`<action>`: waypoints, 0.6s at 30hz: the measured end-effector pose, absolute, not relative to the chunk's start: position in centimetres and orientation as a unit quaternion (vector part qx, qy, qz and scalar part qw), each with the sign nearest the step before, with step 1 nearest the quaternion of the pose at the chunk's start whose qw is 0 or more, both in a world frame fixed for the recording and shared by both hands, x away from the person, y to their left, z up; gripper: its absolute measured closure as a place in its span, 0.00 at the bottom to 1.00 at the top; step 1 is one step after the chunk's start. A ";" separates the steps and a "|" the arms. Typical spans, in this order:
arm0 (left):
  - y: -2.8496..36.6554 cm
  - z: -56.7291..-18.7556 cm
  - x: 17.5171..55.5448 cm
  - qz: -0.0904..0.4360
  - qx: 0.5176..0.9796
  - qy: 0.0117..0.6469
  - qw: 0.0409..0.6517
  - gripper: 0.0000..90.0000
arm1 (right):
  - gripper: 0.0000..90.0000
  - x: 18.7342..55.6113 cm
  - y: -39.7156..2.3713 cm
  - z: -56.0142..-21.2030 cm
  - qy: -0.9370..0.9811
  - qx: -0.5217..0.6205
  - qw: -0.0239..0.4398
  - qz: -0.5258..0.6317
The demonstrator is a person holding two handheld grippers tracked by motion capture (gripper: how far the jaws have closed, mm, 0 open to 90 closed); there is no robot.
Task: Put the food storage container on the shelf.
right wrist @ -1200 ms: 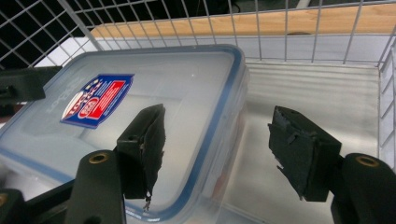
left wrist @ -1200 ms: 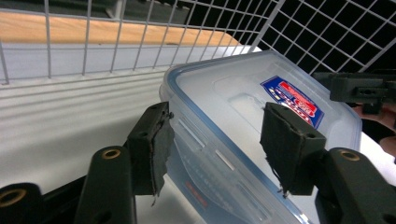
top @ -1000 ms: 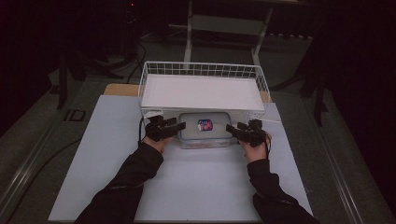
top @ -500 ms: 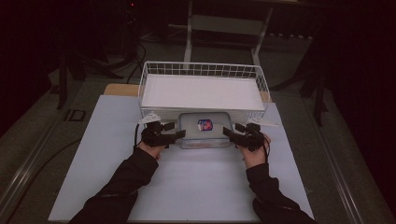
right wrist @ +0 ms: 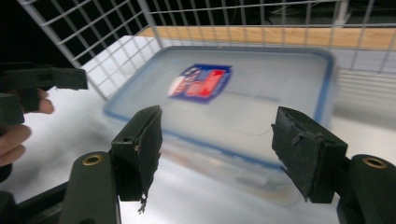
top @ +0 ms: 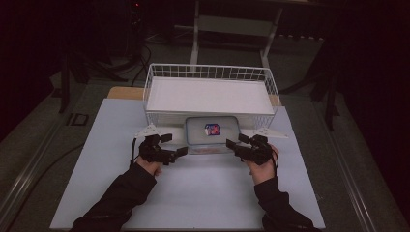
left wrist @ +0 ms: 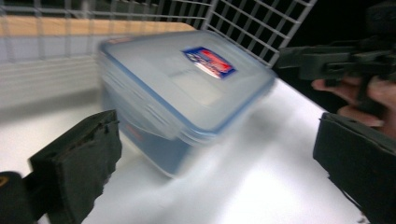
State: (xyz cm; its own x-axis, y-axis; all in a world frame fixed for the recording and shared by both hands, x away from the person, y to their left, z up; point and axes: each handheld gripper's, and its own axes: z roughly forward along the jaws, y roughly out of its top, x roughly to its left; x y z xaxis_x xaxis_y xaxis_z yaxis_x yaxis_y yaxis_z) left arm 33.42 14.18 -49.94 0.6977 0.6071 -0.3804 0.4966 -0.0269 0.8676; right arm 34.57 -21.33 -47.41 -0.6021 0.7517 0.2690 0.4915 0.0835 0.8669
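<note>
A clear plastic box with a blue-edged lid and a red and blue sticker (top: pixel 212 133) (left wrist: pixel 182 93) (right wrist: pixel 252 107) rests on the white table, against the front of the wire basket. My left gripper (top: pixel 175 145) (left wrist: pixel 222 161) is just off the box's near left corner. Its jaws have just been opening and stand wide, with nothing between them. My right gripper (top: pixel 236 141) (right wrist: pixel 217 144) sits off the near right corner, open, with the box ahead of its pads and untouched. Each gripper view also shows the other gripper farther off.
A white wire basket (top: pixel 209 72) with a pale floor stands behind the box, its front wall close to it. The white tabletop (top: pixel 193 193) stretches toward the person. Dark floor, cables and a stand surround the table.
Both grippers have drawn back from the sides of the box toward the person. The left jaws have spread apart. The box stays in place by the basket.
</note>
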 end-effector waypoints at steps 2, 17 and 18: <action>14.3 -49.9 33.1 0.044 0.716 0.384 0.582 0.01 | 0.36 34.3 -21.2 -47.4 0.727 0.426 0.120 0.526; 14.5 -50.1 31.1 0.068 0.719 0.370 0.585 0.01 | 0.83 31.8 -19.1 -49.4 0.766 0.387 0.074 0.508; 14.5 -50.0 31.1 0.073 0.722 0.370 0.580 0.01 | 0.85 31.8 -19.0 -49.5 0.767 0.386 0.070 0.507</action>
